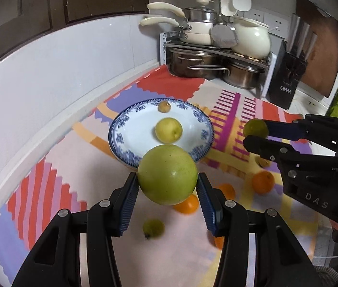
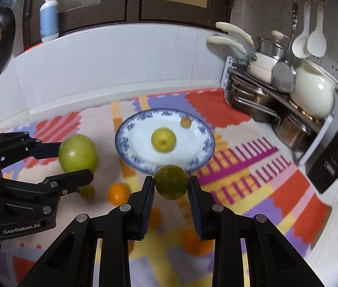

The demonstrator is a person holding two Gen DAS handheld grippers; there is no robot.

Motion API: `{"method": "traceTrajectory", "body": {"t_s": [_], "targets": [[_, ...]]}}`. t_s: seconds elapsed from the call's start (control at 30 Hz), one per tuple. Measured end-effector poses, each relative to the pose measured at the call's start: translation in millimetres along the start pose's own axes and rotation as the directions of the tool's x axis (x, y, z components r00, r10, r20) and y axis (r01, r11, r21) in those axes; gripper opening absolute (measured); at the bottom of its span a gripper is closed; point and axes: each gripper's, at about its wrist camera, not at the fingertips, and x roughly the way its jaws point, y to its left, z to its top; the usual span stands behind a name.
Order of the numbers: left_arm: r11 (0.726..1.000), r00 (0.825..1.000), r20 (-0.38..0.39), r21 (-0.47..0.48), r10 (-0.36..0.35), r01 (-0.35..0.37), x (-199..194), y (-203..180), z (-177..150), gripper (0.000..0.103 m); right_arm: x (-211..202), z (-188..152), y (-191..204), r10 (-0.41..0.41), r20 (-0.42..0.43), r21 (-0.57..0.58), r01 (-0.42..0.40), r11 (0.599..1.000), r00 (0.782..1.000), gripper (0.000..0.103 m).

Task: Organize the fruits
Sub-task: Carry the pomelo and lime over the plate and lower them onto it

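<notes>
My left gripper (image 1: 167, 183) is shut on a large green apple (image 1: 167, 174), held above the mat just in front of the blue-and-white plate (image 1: 130, 119); it also shows in the right wrist view (image 2: 78, 153). My right gripper (image 2: 171, 185) is shut on a small dark green fruit (image 2: 171, 185), right of the plate in the left wrist view (image 1: 255, 128). The plate (image 2: 130, 141) holds a yellow-green fruit (image 2: 163, 140) and a small brownish fruit (image 2: 185, 122). Oranges (image 1: 262, 181) (image 2: 118, 193) and a small green fruit (image 1: 153, 227) lie on the mat.
A colourful patterned mat (image 1: 49, 191) covers the counter. A rack of pots and pans (image 1: 216, 55) stands at the back right, with a black knife block (image 1: 286, 81) beside it. A white tiled wall ledge (image 1: 49, 71) runs along the left. A soap bottle (image 2: 48, 14) stands on the ledge.
</notes>
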Motion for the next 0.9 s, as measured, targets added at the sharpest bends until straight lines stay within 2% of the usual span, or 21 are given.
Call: {"method": "traceTrajectory", "body": {"t_s": [0.37, 0.67, 0.9], "targets": [[1.000, 0.998, -0.058, -0.002, 0.018, -0.018, 58, 26, 37, 0.049, 68, 36, -22, 0.022, -0.095, 0.005, -0.021, 1.000, 0.995, 0.030], [1.000, 0.991, -0.130, -0.001, 0.020, -0.020, 101, 38, 39, 0.049, 121, 40, -28, 0.041, -0.183, 0.016, -0.039, 0.999, 0.982, 0.030], [1.000, 0.989, -0.148, 0.003, 0.003, -0.003, 113, 39, 39, 0.049, 137, 38, -26, 0.052, -0.206, 0.019, -0.049, 0.999, 0.977, 0.030]]}}
